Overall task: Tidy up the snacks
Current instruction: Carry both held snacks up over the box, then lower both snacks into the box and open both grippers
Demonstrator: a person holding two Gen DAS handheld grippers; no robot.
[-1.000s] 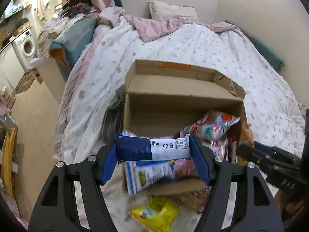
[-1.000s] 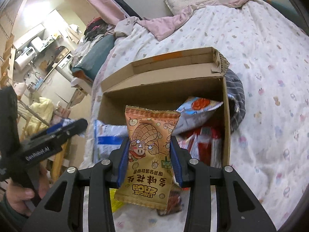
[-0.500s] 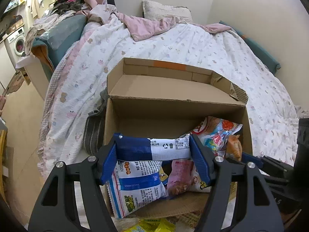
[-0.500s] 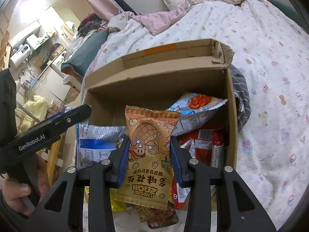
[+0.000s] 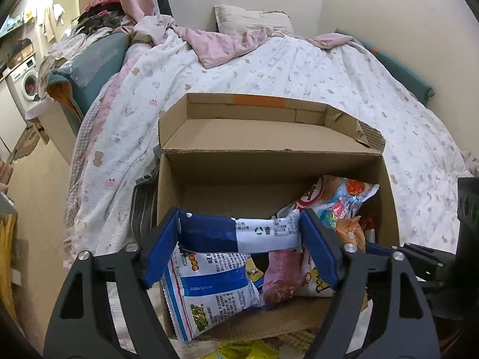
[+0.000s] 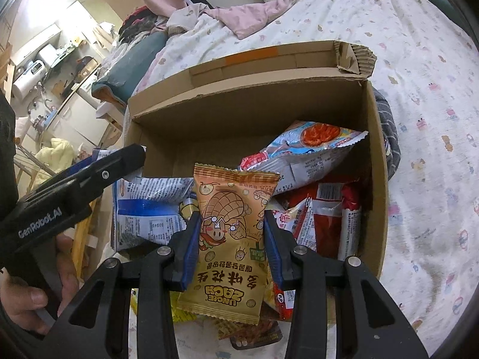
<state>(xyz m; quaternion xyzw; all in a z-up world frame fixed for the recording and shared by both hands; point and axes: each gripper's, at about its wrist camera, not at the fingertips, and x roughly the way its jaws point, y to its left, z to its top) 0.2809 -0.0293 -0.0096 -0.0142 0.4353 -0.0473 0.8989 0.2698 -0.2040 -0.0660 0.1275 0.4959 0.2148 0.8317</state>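
2 pkts gripped, blue-white, orange

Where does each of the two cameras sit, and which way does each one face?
Left wrist: sits on the left tongs, looks along them into the box on the bed; they pinch a blue packet; the right tongs show at the right edge.
Right wrist: sits on the right tongs, faces the same box from its right; they pinch an orange packet; the left tongs and a hand show at left.
Shared: box, bed, snacks in the box.
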